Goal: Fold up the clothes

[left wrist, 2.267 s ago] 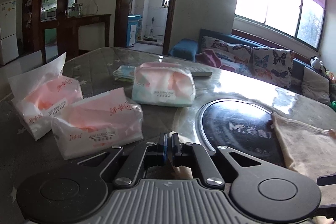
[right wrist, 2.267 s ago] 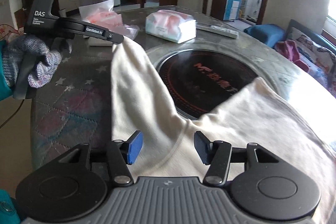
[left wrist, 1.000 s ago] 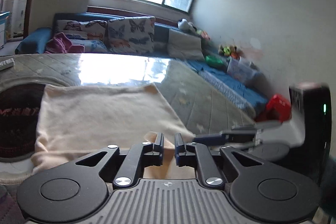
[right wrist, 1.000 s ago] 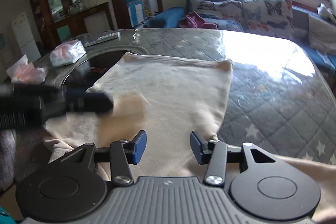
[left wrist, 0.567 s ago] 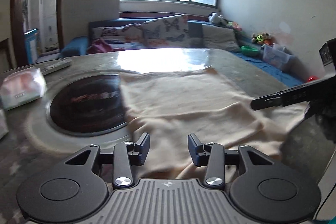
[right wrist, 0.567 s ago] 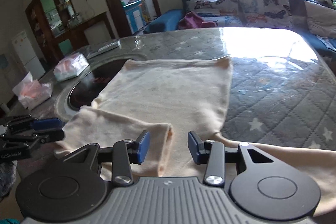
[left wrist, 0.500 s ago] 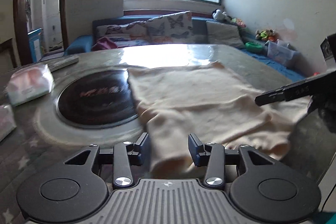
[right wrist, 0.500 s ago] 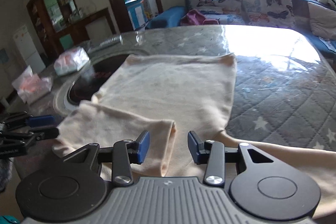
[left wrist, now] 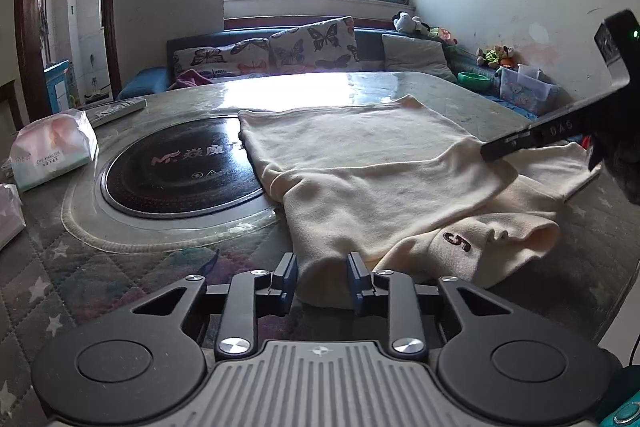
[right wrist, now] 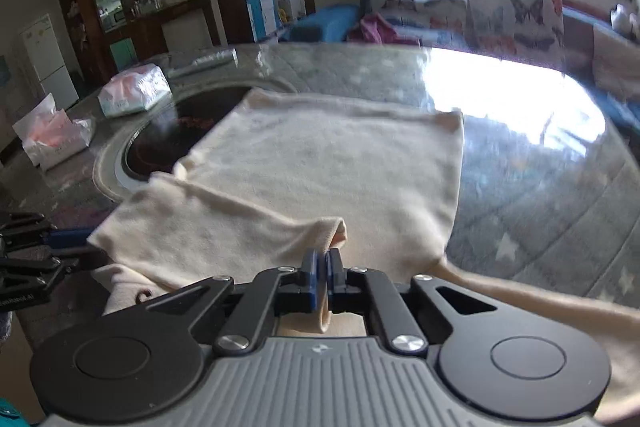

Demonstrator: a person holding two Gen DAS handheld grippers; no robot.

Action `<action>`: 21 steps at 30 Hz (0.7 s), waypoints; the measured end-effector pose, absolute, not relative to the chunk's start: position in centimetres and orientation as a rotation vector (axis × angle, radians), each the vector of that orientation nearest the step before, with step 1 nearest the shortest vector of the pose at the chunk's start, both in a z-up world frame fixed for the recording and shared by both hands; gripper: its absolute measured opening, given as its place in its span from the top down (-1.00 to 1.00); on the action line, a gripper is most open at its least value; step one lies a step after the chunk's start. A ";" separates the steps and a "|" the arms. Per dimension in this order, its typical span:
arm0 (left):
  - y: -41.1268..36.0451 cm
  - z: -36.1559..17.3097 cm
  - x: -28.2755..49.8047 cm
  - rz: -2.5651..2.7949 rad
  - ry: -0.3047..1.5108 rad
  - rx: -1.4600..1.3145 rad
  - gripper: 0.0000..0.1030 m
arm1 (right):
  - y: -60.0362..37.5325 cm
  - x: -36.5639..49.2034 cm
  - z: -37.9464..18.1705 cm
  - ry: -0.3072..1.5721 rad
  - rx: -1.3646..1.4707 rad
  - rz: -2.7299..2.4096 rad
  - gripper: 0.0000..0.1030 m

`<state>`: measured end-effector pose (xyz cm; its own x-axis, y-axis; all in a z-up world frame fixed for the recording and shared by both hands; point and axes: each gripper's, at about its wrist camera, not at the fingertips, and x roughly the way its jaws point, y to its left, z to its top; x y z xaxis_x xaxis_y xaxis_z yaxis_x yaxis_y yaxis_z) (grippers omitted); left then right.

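From the right wrist, right tongs [right wrist: 321, 264] pinch the cream garment [right wrist: 332, 163]; left tongs [left wrist: 322, 277] gape, left view only.

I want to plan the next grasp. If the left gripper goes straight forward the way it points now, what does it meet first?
The left gripper, jaws open, would most likely meet the near folded edge of the cream garment first; the cloth already lies between its fingertips. How deep the cloth sits between them is hard to judge.

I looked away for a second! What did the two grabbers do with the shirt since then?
The right gripper snapped shut on the cream shirt, pinching the sleeve folded across it. The left gripper had already let go; it is open around the near fold. The tissue packs and table stayed put.
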<state>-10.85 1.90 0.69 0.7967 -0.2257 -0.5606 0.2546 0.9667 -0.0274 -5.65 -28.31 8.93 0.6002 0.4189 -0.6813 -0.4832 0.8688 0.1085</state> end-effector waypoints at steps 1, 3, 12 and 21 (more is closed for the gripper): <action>2.0 0.7 -10.9 -0.260 0.593 0.049 0.42 | -28.2 -5.8 9.5 0.748 -0.098 0.526 0.93; 1.9 0.6 -11.0 -0.263 0.587 0.056 0.42 | -27.7 -6.0 10.8 0.711 -0.118 0.531 0.93; 1.6 0.4 -11.1 -0.261 0.564 0.082 0.43 | -24.1 -6.9 16.9 0.530 -0.238 0.575 0.94; 2.0 0.4 -11.7 -0.232 0.544 0.092 0.89 | -21.3 -7.6 22.3 0.367 -0.295 0.604 1.00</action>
